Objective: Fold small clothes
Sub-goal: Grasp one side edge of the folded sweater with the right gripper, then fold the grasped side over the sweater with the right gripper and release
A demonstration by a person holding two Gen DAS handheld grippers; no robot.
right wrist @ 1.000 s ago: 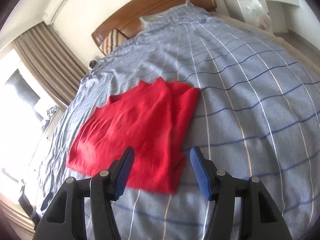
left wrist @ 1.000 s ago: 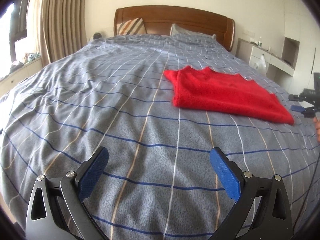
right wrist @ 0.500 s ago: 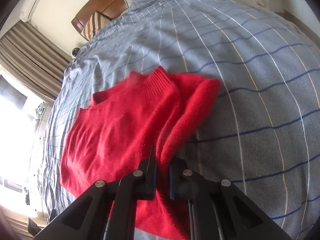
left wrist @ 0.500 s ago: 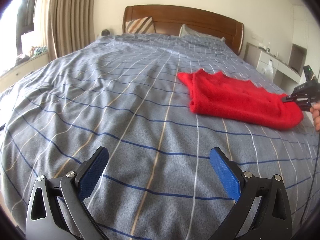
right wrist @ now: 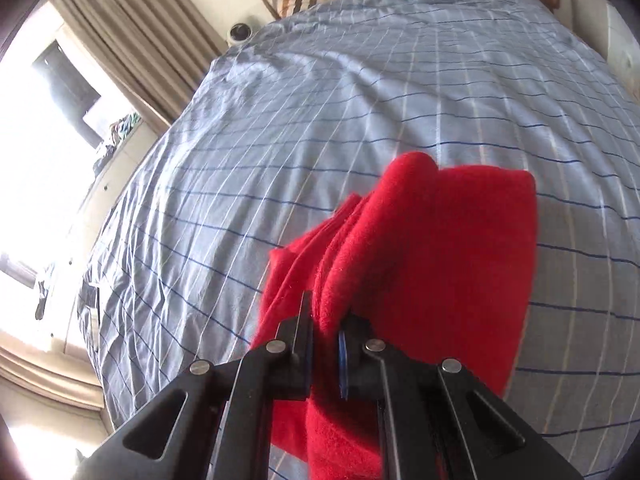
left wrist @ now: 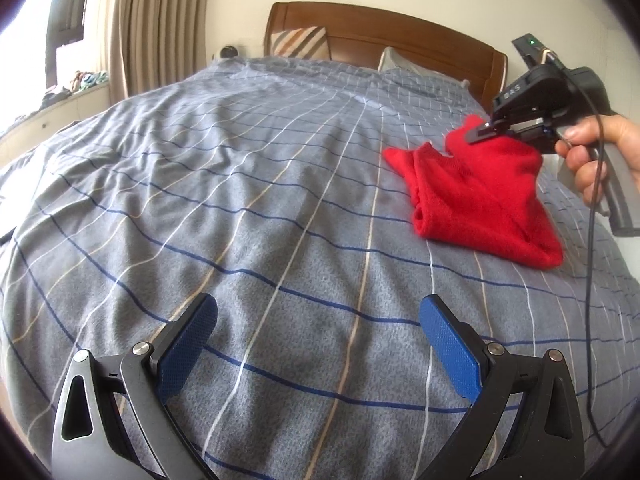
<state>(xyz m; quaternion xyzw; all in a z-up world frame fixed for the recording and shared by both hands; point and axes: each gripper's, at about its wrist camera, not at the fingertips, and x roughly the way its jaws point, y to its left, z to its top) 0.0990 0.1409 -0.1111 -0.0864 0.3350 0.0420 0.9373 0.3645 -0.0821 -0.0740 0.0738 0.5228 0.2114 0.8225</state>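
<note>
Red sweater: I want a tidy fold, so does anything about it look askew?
Yes. The red sweater lies bunched, one edge lifted off the bedspread by the right gripper, so its layers are uneven.

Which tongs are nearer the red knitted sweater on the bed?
Right. The right tongs are shut on a raised edge of the red knitted sweater. The left tongs are open over bare grey checked bedspread, well short of it.

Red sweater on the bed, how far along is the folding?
Done: the red sweater already lies folded lengthwise. In hand: the right claw is shut on its hem, carrying it over toward the collar. Left: lay it down and smooth it; the left claw hangs open over the bedspread.
</note>
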